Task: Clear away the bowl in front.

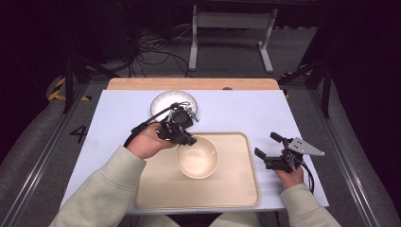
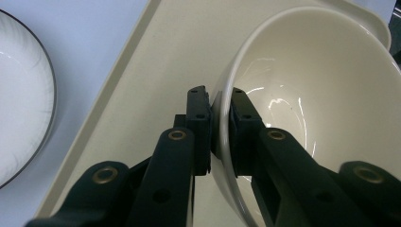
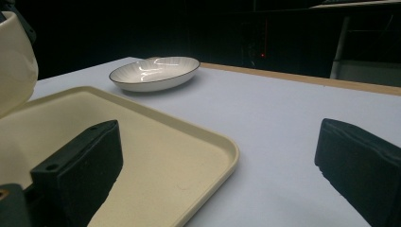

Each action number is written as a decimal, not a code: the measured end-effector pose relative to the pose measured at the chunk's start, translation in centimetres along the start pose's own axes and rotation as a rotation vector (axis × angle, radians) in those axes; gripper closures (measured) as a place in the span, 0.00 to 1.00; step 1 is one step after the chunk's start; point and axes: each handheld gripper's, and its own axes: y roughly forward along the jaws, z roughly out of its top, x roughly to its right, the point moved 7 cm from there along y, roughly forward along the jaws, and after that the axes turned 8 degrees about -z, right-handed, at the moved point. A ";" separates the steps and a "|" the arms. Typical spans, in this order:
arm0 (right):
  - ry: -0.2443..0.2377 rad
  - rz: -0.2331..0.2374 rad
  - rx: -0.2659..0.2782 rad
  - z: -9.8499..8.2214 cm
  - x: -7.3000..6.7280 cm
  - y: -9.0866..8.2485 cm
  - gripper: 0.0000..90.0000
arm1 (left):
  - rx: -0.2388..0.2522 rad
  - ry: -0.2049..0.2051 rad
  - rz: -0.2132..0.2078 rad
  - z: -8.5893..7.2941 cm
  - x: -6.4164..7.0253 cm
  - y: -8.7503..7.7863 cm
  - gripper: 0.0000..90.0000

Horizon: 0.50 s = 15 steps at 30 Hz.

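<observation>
Clamping the cream bowl (image 2: 321, 94) by its rim over the tray (image 1: 236, 189), the left gripper (image 2: 220, 125) holds it; the right gripper (image 1: 273, 145) rests on the surface (image 1: 236, 113), jaws apart.

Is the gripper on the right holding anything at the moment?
No, the right gripper has its jaws spread wide with only bare table between them.

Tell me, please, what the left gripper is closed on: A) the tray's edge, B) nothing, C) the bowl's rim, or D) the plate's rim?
C: in the left gripper view, the left gripper has one jaw outside and one inside the wall of the bowl, pinching its rim above the tray.
</observation>
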 end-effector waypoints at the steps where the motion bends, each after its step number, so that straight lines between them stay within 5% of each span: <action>1: 0.000 0.000 0.000 0.0 0.0 0.0 0.02 | 0.003 0.000 0.002 0.0 0.0 0.2 0.92; 15: 0.002 0.002 0.001 0.0 0.0 0.0 0.02 | -0.041 -0.006 -0.012 -0.4 -0.5 2.5 0.92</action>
